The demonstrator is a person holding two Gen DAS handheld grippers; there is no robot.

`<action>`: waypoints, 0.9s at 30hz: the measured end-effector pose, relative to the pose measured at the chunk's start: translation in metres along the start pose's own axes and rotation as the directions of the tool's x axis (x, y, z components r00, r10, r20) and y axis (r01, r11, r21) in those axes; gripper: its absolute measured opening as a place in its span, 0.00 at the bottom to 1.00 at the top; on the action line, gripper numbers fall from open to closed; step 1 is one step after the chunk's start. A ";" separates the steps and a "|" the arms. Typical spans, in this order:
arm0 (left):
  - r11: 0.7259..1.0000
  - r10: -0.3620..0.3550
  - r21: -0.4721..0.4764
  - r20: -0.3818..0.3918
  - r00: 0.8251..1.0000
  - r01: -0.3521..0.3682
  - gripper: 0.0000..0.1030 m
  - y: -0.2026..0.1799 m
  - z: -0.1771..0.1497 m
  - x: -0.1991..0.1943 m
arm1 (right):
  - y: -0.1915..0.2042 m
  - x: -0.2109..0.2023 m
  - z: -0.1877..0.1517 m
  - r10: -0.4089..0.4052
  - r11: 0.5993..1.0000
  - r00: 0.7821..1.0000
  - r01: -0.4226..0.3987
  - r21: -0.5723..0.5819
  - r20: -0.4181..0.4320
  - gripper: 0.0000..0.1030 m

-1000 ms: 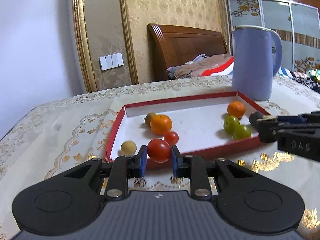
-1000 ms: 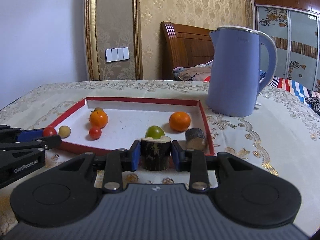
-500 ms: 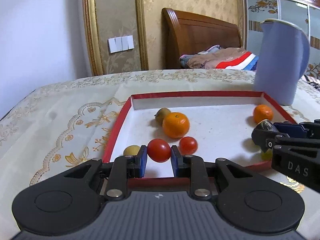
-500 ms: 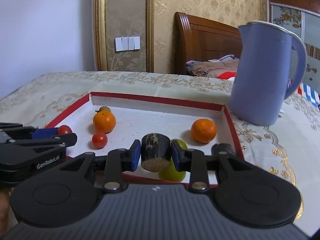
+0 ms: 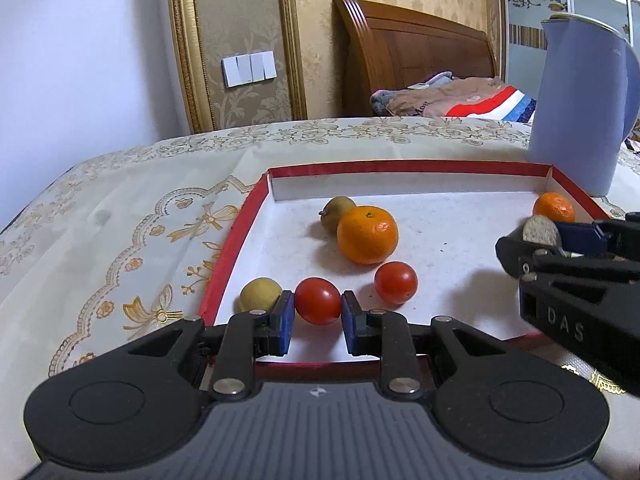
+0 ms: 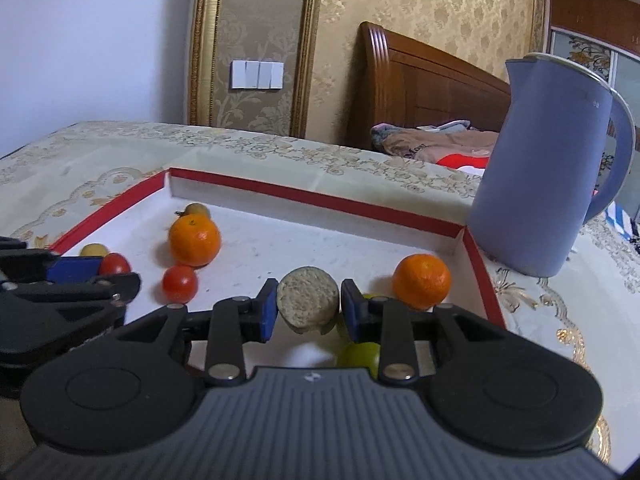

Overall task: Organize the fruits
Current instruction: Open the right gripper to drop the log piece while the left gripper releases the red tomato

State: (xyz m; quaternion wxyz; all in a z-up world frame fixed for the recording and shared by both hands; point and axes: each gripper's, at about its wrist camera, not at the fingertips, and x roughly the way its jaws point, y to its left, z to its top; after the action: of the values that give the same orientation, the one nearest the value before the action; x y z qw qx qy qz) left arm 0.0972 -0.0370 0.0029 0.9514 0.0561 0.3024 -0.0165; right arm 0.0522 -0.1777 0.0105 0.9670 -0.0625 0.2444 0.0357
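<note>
Two claws over a shallow red-rimmed tray with a white floor, set on a worktop under a cream cloth with gold embroidery. Left claw pinching a red cherry tomato between its blue pads, low over the tray's near left corner; contact with the tray floor not readable from this angle. Just left of it, a pale yellow round fruit, touching or almost touching the left pad. Second red tomato just beyond and to the right, apart from the held one. Large orange farther in, with a brownish-green fruit close behind it, overlapping in view. Right claw pinching a short dark cylindrical piece with a pale, grainy cut end facing the camera, held above the tray's near right part. Green fruit below and behind the right pad, mostly hidden. Smaller orange near the tray's right wall. Blue-lilac kettle upright on the cloth just outside the tray's far right corner. Wooden headboard and folded bedding in the background.
</note>
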 end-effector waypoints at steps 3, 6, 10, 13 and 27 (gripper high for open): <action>1.000 -0.006 -0.008 -0.002 1.000 0.006 0.24 0.001 0.000 0.001 | -0.001 0.004 0.001 -0.023 1.000 1.000 0.023 -0.003 0.006 0.30; 1.000 -0.016 -0.023 -0.005 1.000 0.016 0.24 0.004 0.000 0.002 | 0.001 0.008 0.000 -0.062 0.998 0.998 0.062 -0.018 0.012 0.33; 0.999 -0.020 -0.039 -0.010 1.000 0.019 0.24 0.006 -0.001 0.003 | 0.000 0.003 -0.001 -0.061 0.998 0.998 0.061 -0.004 0.019 0.46; 0.999 -0.014 -0.039 -0.007 1.000 0.014 0.24 0.005 -0.002 0.002 | 0.001 0.001 -0.003 -0.068 0.998 0.997 0.068 -0.008 0.022 0.57; 0.998 0.004 -0.055 0.052 0.999 -0.001 0.24 0.007 -0.008 -0.021 | -0.015 -0.032 -0.012 -0.061 0.993 0.996 0.054 0.102 0.065 0.85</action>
State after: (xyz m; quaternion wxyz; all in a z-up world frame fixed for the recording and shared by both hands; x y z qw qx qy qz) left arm 0.0759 -0.0288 0.0093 0.9601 0.0297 0.2780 -0.0085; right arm 0.0198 -0.1954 0.0174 0.9773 -0.0195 0.2110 -0.0023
